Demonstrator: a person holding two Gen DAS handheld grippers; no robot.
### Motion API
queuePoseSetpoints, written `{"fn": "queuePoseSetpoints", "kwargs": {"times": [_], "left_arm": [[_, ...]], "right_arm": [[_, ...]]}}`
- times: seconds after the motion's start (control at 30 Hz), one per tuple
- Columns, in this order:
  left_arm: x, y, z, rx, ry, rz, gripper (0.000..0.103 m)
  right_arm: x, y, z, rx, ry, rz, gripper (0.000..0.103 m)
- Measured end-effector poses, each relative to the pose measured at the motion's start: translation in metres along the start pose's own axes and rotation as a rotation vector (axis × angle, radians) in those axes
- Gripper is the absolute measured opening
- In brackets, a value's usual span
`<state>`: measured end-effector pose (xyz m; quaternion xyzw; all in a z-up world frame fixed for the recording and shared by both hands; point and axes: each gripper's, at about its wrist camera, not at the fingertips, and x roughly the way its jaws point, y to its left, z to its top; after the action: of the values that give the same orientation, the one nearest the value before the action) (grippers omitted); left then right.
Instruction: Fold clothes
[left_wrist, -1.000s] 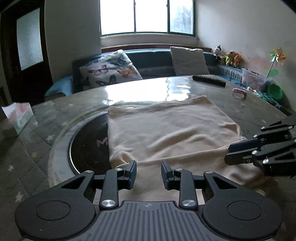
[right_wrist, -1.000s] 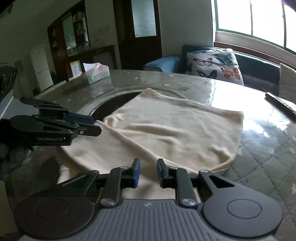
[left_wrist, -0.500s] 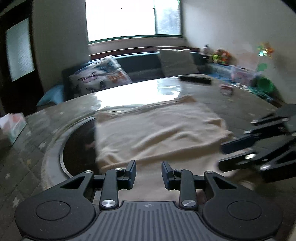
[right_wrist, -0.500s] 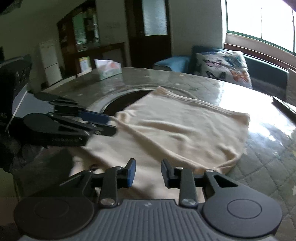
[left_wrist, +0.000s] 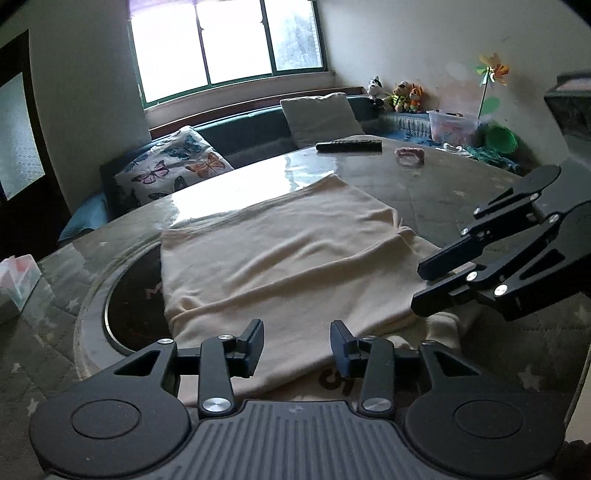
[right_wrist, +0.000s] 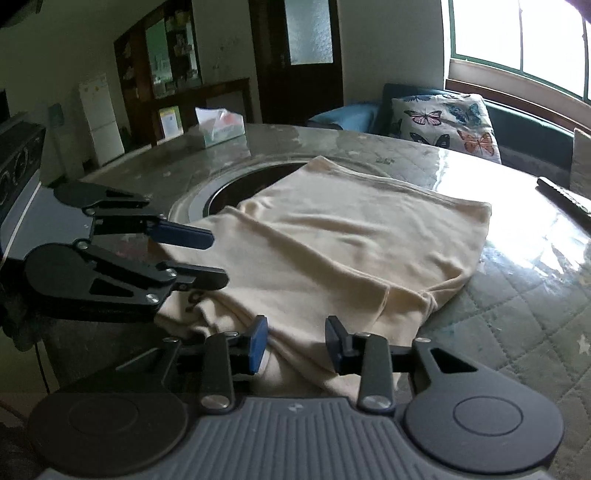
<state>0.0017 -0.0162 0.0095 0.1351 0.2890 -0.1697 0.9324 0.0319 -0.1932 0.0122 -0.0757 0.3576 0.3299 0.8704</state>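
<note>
Both tongs stand apart, empty: left tongs (left_wrist: 297, 345) and right tongs (right_wrist: 295, 341) hover over the near edge of the cream garment (left_wrist: 280, 254), which lies partly folded on the bench (right_wrist: 517, 295). Judging so, the next fold needs each to pinch a near corner.

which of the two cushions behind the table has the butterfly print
The butterfly cushion on the left of the bench under the window, in the left wrist view. The plain cushion, further right, has no pattern.

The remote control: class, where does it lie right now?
In the left wrist view, the remote control lies at the table's far edge, left of a pink band, beyond the cream garment.
</note>
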Motion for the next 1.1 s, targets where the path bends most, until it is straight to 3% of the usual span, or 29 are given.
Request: {"fn": "queuePoseSetpoints", "kwargs": {"times": [0.17, 0.37, 0.53, 0.77, 0.83, 0.9, 1.0, 1.1], "left_arm": [[-0.02, 0.014, -0.008, 0.019, 0.014, 0.031, 0.047], [-0.045, 0.014, -0.026, 0.159, 0.042, 0.032, 0.057], [-0.044, -0.001, -0.041, 0.284, 0.06, 0.016, 0.057], [-0.03, -0.024, -0.043, 0.403, 0.003, -0.014, 0.057], [-0.026, -0.026, -0.042, 0.412, -0.004, -0.032, 0.053], [-0.022, -0.026, -0.041, 0.41, -0.01, -0.049, 0.033], [-0.02, -0.018, -0.034, 0.349, -0.018, -0.065, 0.013], [-0.019, -0.003, -0.02, 0.248, -0.033, -0.074, 0.008]], "right_arm": [[-0.004, -0.001, -0.004, -0.004, -0.001, 0.017, 0.036], [-0.017, 0.0, -0.003, -0.063, -0.003, 0.023, 0.045], [-0.025, 0.005, -0.004, -0.145, 0.01, 0.02, 0.052], [-0.026, 0.014, -0.008, -0.254, 0.039, 0.015, 0.058], [-0.026, 0.016, -0.009, -0.274, 0.041, 0.016, 0.059], [-0.027, 0.018, -0.009, -0.295, 0.039, 0.02, 0.061], [-0.027, 0.023, -0.01, -0.342, 0.031, 0.019, 0.069], [-0.024, 0.028, -0.011, -0.389, 0.029, 0.022, 0.069]]}}
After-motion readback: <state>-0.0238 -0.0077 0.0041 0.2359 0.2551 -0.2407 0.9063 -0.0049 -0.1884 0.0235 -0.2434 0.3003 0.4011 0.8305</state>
